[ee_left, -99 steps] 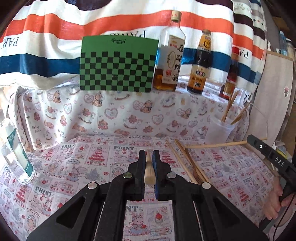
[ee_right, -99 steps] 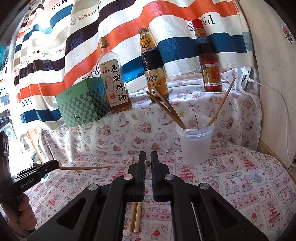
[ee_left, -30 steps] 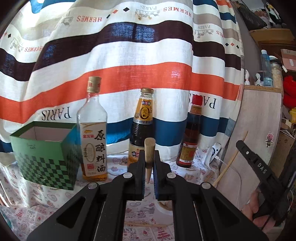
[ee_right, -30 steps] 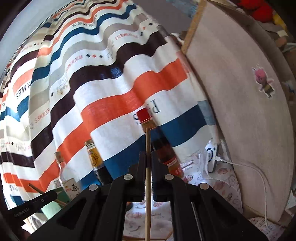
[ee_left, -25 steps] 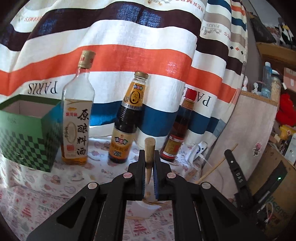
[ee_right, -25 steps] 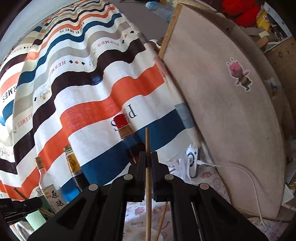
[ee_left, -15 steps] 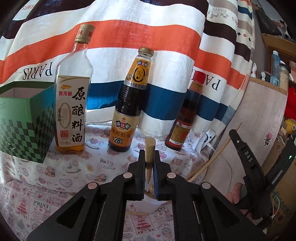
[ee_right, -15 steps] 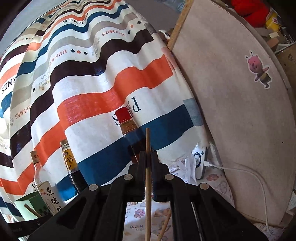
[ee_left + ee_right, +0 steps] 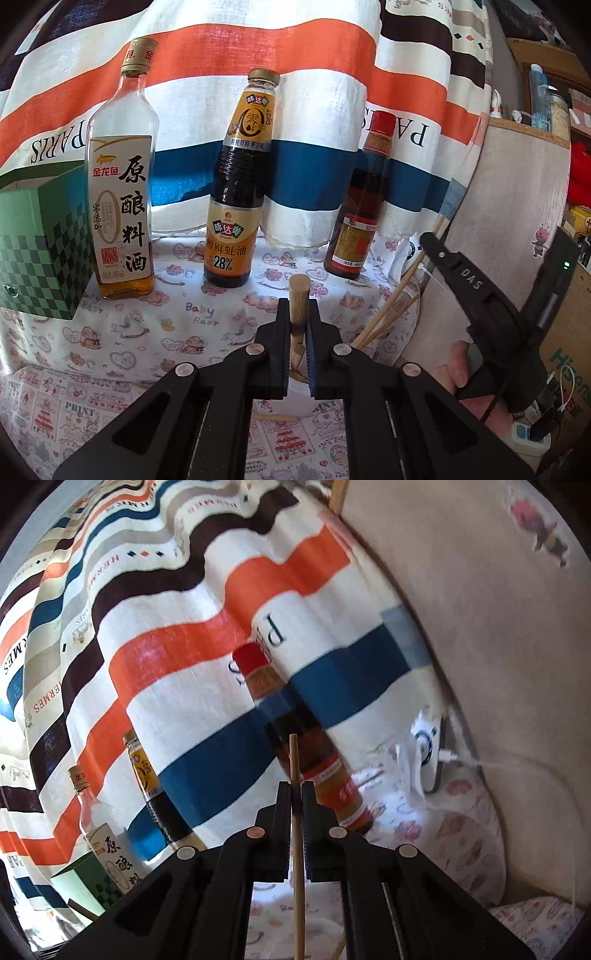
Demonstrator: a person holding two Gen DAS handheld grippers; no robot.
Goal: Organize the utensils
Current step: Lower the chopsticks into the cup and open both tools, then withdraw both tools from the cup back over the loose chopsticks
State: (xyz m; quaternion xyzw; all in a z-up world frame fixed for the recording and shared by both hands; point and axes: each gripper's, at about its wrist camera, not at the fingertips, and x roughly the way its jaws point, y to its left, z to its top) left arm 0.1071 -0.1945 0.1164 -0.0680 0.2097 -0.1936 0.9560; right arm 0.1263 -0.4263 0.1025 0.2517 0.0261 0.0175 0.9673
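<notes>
My left gripper is shut on a thick wooden chopstick that stands upright between the jaws. Its lower end hangs over a white plastic cup, mostly hidden behind the gripper, with several chopsticks leaning out to the right. My right gripper is shut on a thin wooden chopstick, held upright. In the left wrist view the right gripper shows at the right, held by a hand, its chopstick slanting down toward the cup.
Three sauce bottles stand on the raised ledge: a clear one, a dark one and a red-capped one. A green checkered box is at the left. A striped cloth hangs behind. A beige board and white charger are right.
Both grippers have sunk toward the cup with their chopsticks still gripped. The left view has tipped down, bringing ledge and cup closer. The right view has swung a little sideways.
</notes>
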